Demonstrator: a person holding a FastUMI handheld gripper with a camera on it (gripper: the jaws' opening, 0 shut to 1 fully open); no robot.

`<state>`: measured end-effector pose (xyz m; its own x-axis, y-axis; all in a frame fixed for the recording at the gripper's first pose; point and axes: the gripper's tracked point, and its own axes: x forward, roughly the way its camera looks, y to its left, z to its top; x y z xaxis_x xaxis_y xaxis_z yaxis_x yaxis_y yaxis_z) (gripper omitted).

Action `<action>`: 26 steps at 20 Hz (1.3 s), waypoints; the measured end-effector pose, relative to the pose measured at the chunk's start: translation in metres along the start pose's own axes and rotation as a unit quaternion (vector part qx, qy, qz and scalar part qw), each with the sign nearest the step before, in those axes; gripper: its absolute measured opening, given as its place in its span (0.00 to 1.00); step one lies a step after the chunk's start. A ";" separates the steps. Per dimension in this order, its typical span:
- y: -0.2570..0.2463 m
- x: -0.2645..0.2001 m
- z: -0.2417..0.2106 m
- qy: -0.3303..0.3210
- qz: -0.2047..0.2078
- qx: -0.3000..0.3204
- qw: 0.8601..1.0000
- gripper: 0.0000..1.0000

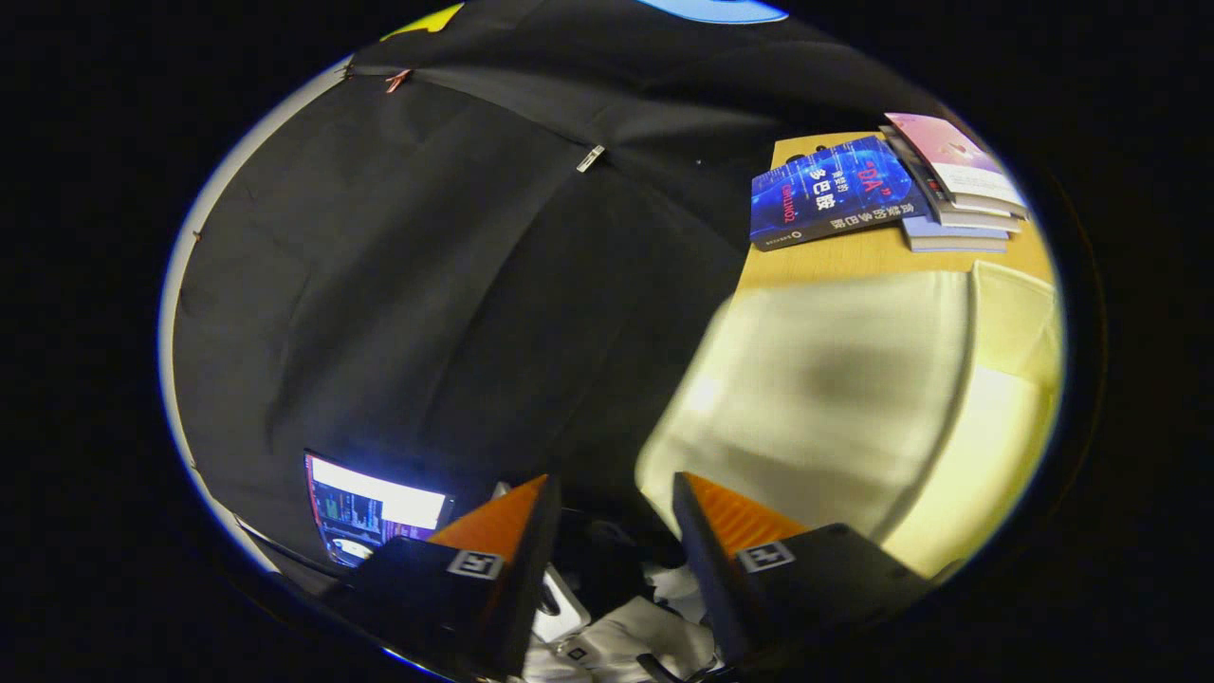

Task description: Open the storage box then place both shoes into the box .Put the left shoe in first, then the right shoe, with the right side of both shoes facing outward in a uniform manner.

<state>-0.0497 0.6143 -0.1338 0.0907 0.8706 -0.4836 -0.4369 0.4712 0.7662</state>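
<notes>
- Storage box (835,379), pale yellowish and blurred, sits just ahead of our fingers and off to their right, resting on the wooden surface (825,261); we cannot tell from this angle whether it is open or closed.
- Our gripper (612,503) has its two fingers parted with a clear gap between them, and nothing is pressed between the tips.
- Low down in that gap we make out white material with dark parts (635,636); it may be a shoe, but we cannot say for sure.
- The right finger (730,522) shows against the near edge of the box; whether it is touching we cannot tell.
- Just beyond the left finger (503,522) we see a lit screen (375,517), tilted and bright.
- Past the fingers, the black cloth wall (427,285) of the booth rises, with a small silver clip (590,157) on a seam and a reddish clip (397,80) higher up.
- Beyond the box, on the far part of the surface, a blue book (825,190) lies flat.
- Right beside it, touching or nearly so, we see a small stack of books (953,190) with a pinkish cover on top.
</notes>
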 end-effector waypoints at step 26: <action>-0.376 -0.383 -0.096 -0.167 -0.435 -0.053 0.883 0.99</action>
<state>-0.0061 0.0904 -0.2774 0.6842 0.1882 -0.7046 -0.1528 0.9817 0.1139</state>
